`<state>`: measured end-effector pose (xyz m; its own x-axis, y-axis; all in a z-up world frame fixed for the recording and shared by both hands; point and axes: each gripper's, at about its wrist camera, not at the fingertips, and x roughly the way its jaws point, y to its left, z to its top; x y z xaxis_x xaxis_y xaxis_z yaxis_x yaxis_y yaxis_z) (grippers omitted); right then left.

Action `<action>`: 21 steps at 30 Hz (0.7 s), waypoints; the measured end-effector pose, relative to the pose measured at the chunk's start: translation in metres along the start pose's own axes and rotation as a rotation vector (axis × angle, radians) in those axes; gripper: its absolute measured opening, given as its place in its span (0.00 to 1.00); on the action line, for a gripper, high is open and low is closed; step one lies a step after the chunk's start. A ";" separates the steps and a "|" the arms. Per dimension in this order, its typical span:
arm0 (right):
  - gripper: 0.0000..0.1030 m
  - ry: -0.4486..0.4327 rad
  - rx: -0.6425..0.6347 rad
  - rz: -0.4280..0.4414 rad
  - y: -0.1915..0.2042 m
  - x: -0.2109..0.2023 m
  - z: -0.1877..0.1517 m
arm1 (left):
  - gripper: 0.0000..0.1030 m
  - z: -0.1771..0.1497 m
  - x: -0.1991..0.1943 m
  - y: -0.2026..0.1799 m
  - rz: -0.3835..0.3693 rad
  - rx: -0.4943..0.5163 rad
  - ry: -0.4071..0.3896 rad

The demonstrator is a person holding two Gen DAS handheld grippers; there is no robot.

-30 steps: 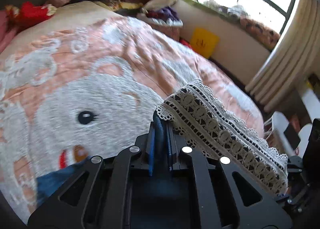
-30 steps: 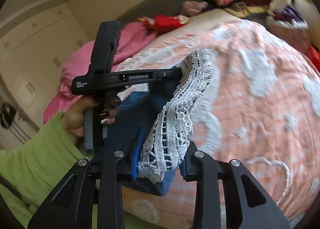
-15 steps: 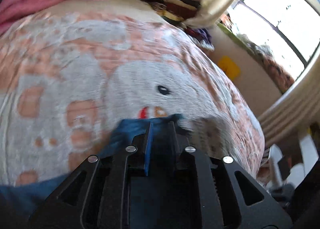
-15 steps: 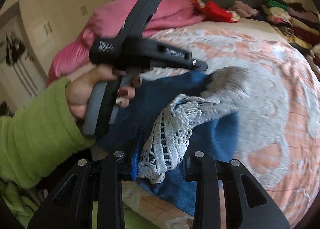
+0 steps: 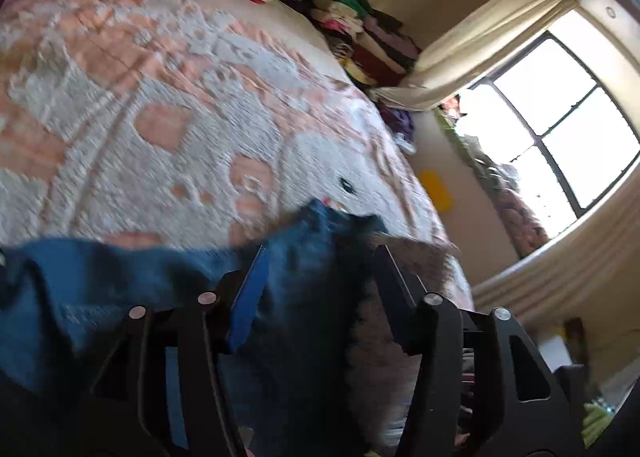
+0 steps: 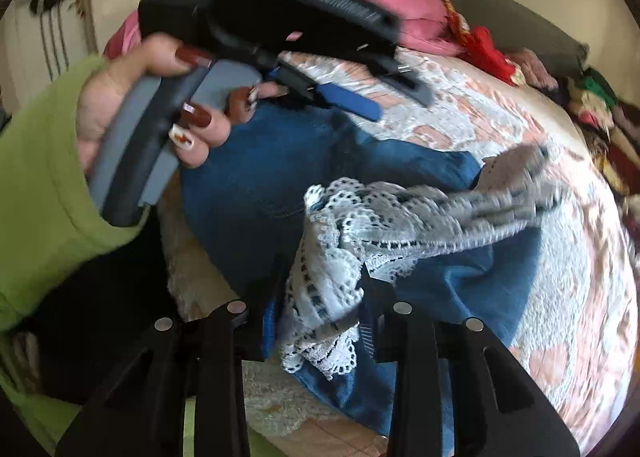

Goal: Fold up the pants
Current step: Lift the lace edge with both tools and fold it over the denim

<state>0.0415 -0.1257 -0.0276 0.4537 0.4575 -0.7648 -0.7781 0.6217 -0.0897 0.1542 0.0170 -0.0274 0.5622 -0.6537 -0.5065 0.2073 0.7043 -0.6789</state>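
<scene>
- Right wrist view had the blue denim pants point(image 6: 260, 185) lying on your bed's pink and white bedspread point(image 6: 572, 241), their white lace hem point(image 6: 332, 277) bunched on top.
- Your right gripper point(image 6: 320, 321) pinched that lace while its jaws eased slightly apart.
- Your left gripper point(image 5: 316, 277) was spreading, denim loose between its fingers.
- Your left hand point(image 6: 132, 113), in a green sleeve point(image 6: 44, 177), gripped its handle above the pants.

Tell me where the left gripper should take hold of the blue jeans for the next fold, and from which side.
Probably the far folded edge of the blue jeans, beside the lace hem: it lies free on the bedspread. Bring the left gripper, whose jaws are opening, low from the near side; the right gripper holds lace.
</scene>
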 end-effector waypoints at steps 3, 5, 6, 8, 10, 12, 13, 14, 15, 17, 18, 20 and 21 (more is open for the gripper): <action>0.32 0.008 -0.016 0.026 0.006 0.002 -0.003 | 0.56 -0.003 0.003 -0.002 -0.041 0.001 0.017; 0.34 0.001 -0.018 0.046 0.008 0.001 -0.004 | 0.58 -0.004 0.003 -0.001 -0.052 -0.010 0.020; 0.36 -0.005 -0.018 0.052 0.009 -0.001 -0.004 | 0.61 -0.004 0.004 0.001 -0.059 -0.018 0.018; 0.40 -0.025 -0.009 0.083 0.008 -0.008 -0.005 | 0.64 -0.004 0.004 0.006 -0.078 -0.040 0.018; 0.49 -0.059 0.011 0.107 0.003 -0.019 -0.006 | 0.67 -0.005 0.003 0.011 -0.107 -0.068 0.023; 0.54 -0.098 0.033 0.106 -0.005 -0.032 -0.007 | 0.69 -0.005 0.008 0.013 -0.081 -0.077 0.041; 0.57 -0.124 0.058 0.096 -0.015 -0.040 -0.008 | 0.69 -0.006 0.012 0.012 -0.058 -0.070 0.050; 0.60 -0.135 0.074 0.087 -0.020 -0.044 -0.009 | 0.69 -0.006 0.016 0.011 -0.032 -0.061 0.058; 0.61 -0.148 0.096 0.075 -0.028 -0.048 -0.010 | 0.69 -0.006 0.021 0.008 -0.001 -0.054 0.066; 0.63 -0.155 0.150 0.044 -0.048 -0.053 -0.015 | 0.59 -0.005 0.028 0.006 0.046 -0.039 0.075; 0.63 -0.149 0.171 0.027 -0.055 -0.051 -0.016 | 0.28 -0.004 0.035 0.002 0.106 -0.019 0.085; 0.63 -0.128 0.226 0.000 -0.068 -0.047 -0.022 | 0.12 0.001 0.043 -0.002 0.146 -0.010 0.094; 0.63 -0.120 0.246 0.000 -0.073 -0.046 -0.024 | 0.12 0.003 0.042 -0.003 0.143 -0.014 0.091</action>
<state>0.0664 -0.2075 -0.0010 0.5130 0.5206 -0.6825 -0.6561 0.7505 0.0793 0.1795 -0.0118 -0.0447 0.5100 -0.5696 -0.6445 0.1184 0.7887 -0.6033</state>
